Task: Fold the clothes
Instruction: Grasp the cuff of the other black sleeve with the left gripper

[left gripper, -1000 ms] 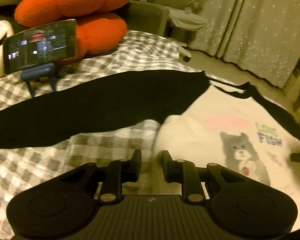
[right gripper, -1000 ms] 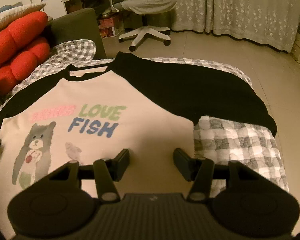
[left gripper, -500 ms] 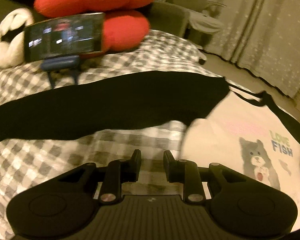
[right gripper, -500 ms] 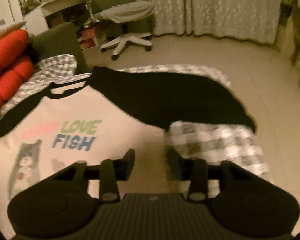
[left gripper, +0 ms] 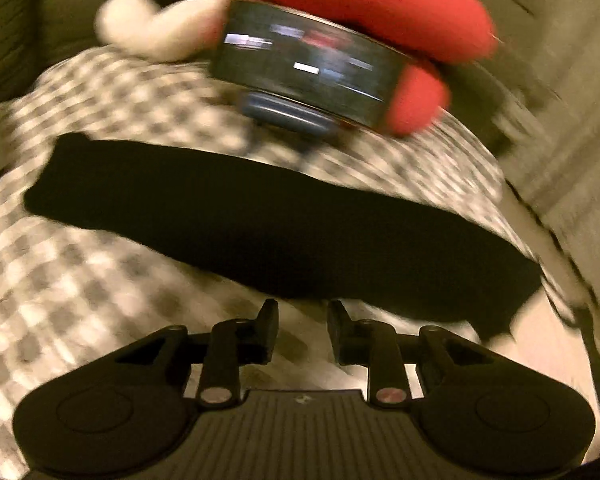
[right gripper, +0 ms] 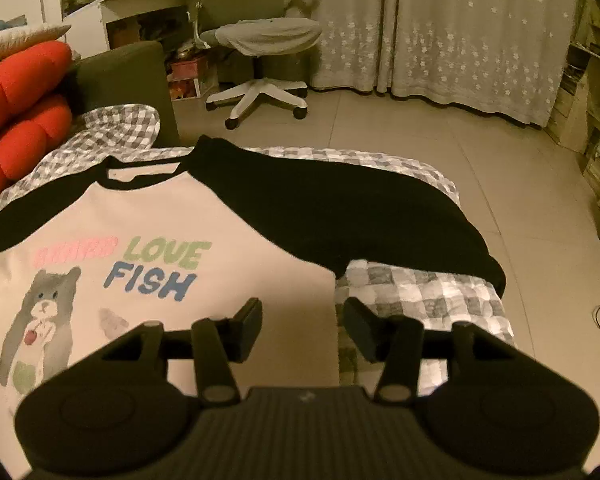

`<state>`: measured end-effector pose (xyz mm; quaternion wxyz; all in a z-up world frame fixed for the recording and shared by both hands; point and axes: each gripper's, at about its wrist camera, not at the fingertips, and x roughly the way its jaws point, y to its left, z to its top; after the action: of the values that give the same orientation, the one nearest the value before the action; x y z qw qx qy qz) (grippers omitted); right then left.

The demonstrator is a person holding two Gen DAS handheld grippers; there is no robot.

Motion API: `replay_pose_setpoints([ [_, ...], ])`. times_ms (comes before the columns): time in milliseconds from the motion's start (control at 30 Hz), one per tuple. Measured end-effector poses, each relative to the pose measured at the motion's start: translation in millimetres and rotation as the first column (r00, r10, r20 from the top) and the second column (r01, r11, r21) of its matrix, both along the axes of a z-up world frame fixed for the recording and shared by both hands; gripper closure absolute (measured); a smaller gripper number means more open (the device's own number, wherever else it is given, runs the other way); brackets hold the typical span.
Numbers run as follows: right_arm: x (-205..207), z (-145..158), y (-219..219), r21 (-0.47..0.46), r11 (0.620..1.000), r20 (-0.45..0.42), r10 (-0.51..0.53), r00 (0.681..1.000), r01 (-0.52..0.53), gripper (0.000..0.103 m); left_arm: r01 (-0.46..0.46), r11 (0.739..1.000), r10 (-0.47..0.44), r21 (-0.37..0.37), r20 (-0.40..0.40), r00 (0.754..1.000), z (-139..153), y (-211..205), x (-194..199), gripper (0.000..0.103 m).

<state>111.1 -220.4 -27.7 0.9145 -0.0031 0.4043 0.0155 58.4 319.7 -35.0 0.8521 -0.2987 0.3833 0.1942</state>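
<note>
The left gripper (left gripper: 302, 330) has its two fingers apart, with nothing between them. It hangs over the checked blanket (left gripper: 60, 300), just in front of a long black sleeve (left gripper: 260, 224). The sleeve lies flat across the blanket from side to side. Behind the sleeve stands a phone (left gripper: 312, 72) on a small blue stand (left gripper: 284, 114). Its screen is lit, but the picture is blurry there. Behind the phone are a red cushion (left gripper: 372, 4) and a white fluffy toy (left gripper: 164, 12).

The right gripper (right gripper: 302, 330) is spread wide and holds nothing. Its left finger is over the pale front of the shirt (right gripper: 140, 220). Its right finger is over the blanket, just past the shirt's side edge. The shirt lies flat, face up, on the blanket. It has a grey bear on it and the words LOVE FISH. Its other black sleeve (right gripper: 340, 216) stretches out to the right, toward the edge of the bed. Farther off, on the tiled floor (right gripper: 460, 152), is a white office chair (right gripper: 264, 64). Behind it hang curtains (right gripper: 460, 32) with small stars.
</note>
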Motion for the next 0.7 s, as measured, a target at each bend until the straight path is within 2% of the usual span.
replay_pose_setpoints([
  [100,-0.1,-1.6,2.7,-0.007,1.0,-0.003,0.009,1.0,-0.009,0.055,-0.12,0.992,0.119,-0.048,-0.019,0.993,-7.2,30.5,-7.5,0.077],
  [233,-0.6,-1.7,6.2,-0.012,1.0,-0.004,0.024,1.0,-0.024,0.055,-0.261,0.961,0.259,-0.092,-0.026,0.965,-13.0,63.1,-23.6,0.077],
  [367,-2.1,-1.7,8.7,-0.016,0.999,-0.005,0.035,0.999,-0.035,0.055,-0.351,0.914,0.36,-0.204,0.007,0.933,-20.7,90.8,-38.4,0.077],
  [400,-2.6,-1.5,8.6,-0.017,0.999,-0.004,0.037,0.999,-0.037,0.055,-0.381,0.901,0.391,-0.209,0.008,0.92,-21.1,95.5,-42.2,0.077],
  [533,-2.7,-0.8,8.8,-0.02,0.999,0.001,0.039,0.999,-0.039,0.054,-0.479,0.874,0.481,-0.082,-0.004,0.877,-13.3,100.4,-48.7,0.077],
  [700,-3.7,-0.3,11.4,-0.023,0.998,0.005,0.05,0.999,-0.05,0.054,-0.511,0.859,0.511,-0.034,-0.003,0.859,-15.0,112.4,-48.8,0.077],
])
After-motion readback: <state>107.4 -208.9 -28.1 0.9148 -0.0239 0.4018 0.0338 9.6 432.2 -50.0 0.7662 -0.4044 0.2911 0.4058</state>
